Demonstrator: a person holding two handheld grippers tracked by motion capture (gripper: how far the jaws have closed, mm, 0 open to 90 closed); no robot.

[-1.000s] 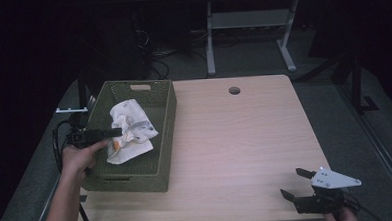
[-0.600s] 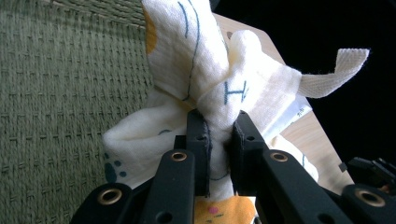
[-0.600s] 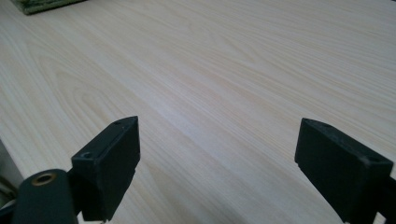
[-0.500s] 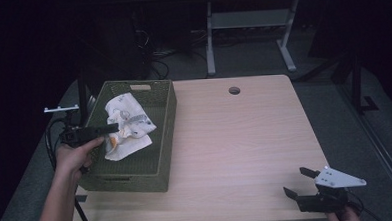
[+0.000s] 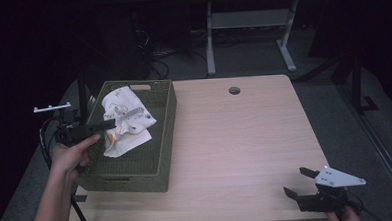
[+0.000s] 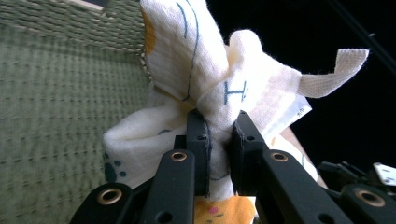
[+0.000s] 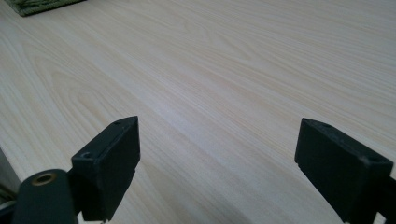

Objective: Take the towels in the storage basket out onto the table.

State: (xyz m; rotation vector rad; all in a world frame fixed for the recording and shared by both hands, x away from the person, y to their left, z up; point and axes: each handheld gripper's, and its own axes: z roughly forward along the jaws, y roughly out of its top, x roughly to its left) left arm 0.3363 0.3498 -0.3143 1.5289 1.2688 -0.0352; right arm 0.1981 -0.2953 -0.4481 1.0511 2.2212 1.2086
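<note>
A white printed cloth [image 5: 126,125] lies bunched in the green woven basket [image 5: 166,129], which stands on the left part of the wooden table [image 5: 245,138]. In the left gripper view a fold of the cloth [image 6: 219,107] is pinched between the two black jaws, which press together on it; the rest of the fabric rises above and spreads to either side of the jaws, with a woven tab sticking out to their right. Blue line markings and orange patches show on the fabric. The basket wall [image 6: 56,116] lies beyond and to the left of the jaws. The left gripper [image 5: 109,124] reaches over the basket's left rim, held by the left hand [image 5: 73,153]. The right gripper [image 5: 299,182] is near the table's near right corner, well apart from the basket; its jaws stand wide apart over bare wood [image 7: 210,70], holding nothing.
</note>
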